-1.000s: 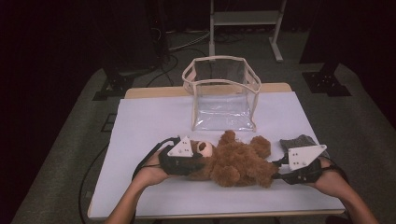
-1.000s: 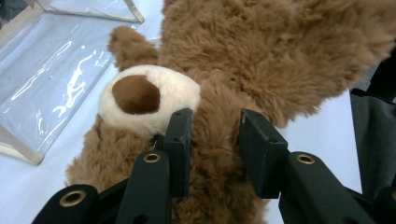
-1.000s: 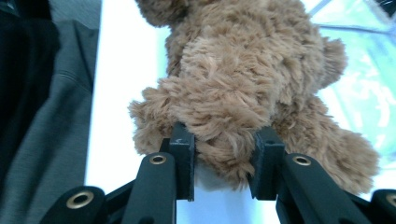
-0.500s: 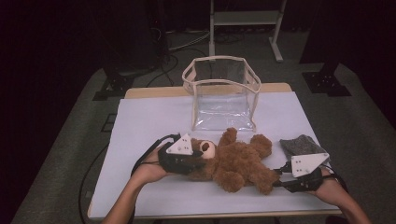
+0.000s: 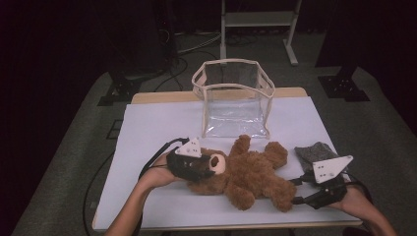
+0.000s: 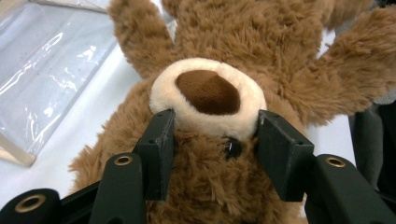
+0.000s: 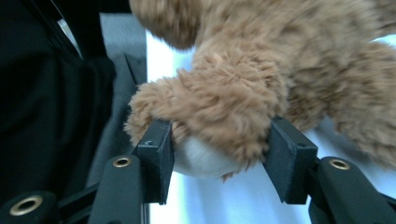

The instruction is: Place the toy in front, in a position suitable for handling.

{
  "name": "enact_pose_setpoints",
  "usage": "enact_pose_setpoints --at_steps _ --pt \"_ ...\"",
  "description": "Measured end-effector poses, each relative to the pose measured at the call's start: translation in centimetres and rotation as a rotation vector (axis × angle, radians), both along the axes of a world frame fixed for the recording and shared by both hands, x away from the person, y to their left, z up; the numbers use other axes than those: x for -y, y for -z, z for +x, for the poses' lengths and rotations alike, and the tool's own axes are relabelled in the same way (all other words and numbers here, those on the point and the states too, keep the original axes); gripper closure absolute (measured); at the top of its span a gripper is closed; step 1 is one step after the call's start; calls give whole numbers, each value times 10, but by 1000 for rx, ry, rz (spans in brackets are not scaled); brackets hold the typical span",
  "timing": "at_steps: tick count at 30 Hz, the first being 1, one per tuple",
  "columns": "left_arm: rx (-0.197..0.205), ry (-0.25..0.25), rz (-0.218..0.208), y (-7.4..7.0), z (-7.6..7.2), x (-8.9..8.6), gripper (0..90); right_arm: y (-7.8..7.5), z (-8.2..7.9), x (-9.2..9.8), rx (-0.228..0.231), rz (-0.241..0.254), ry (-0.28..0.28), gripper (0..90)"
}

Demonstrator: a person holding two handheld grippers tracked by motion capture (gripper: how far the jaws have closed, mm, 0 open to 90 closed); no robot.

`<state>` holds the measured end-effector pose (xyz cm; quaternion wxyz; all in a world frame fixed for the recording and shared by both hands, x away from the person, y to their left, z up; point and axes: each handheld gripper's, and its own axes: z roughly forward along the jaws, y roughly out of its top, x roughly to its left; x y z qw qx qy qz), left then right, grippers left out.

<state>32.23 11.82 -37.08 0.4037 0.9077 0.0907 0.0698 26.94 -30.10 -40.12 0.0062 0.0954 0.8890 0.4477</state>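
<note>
The teddy bear [image 5: 246,173] lies on the white table [image 5: 152,128] before the clear bag [image 5: 235,98]. The left gripper [image 6: 212,135], jaws just opening, straddles its head; the right gripper [image 7: 217,140], also opening, brackets a foot

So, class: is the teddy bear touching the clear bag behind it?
Apart. The high view shows a strip of bare white table between the bear's raised paw and the bag's lower front edge.

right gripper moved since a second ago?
Yes. In the high view the right gripper has dropped toward the table's near edge, away from the grey cloth; its jaws have just been opening around the bear's foot.
</note>
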Motion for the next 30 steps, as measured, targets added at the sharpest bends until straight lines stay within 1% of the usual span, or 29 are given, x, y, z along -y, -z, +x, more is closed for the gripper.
enact_pose_setpoints --at_steps 1,2,4,6,7,8,9,10,11,13,14,16,17,18,20,21,22,24,27,29,30 --pt "1 2 -1 0 -1 0 481 -5 0 5 3 24 2 452" --pt "5 6 1 1 -5 -2 481 -7 0 7 5 33 7 442" --pt "8 12 1 1 -10 -2 481 -17 0 13 7 70 24 430" --pt "7 21 3 1 -14 -2 482 -23 0 15 23 80 51 431" --pt "7 32 4 1 -17 -2 483 -24 1 13 25 80 68 432" --pt "8 40 7 1 -19 -2 483 -24 3 9 16 83 74 435" --pt "10 45 8 0 -22 -3 483 -23 5 4 20 73 92 441" --pt "13 48 11 0 -24 -3 483 -19 8 -2 3 51 98 442" --pt "15 48 10 0 -26 -4 481 -14 10 -9 -4 30 85 444" --pt "18 52 8 1 -29 -5 473 -3 13 -24 -6 -27 89 444" --pt "18 54 5 1 -30 -5 470 3 15 -30 -9 -38 86 443" --pt "13 61 1 2 -30 -7 468 11 18 -38 -2 -33 86 446" --pt "10 55 4 2 -31 -7 466 13 21 -42 4 -25 87 453" --pt "11 50 10 3 -31 -8 463 12 23 -46 8 -22 81 454" --pt "9 43 9 3 -31 -12 462 8 28 -51 34 -19 75 456" --pt "9 36 9 4 -31 -14 462 6 31 -54 41 -20 76 457" --pt "7 35 5 4 -30 -15 462 4 34 -56 53 -25 75 456" --pt "3 26 -13 6 -31 -18 461 4 38 -59 61 -38 75 457" --pt "4 23 -40 8 -31 -18 452 8 40 -56 34 -22 78 453" --pt "8 20 -47 8 -31 -17 452 9 37 -49 34 -17 91 430" --pt "9 20 -45 8 -31 -16 451 8 35 -44 43 -10 102 419"
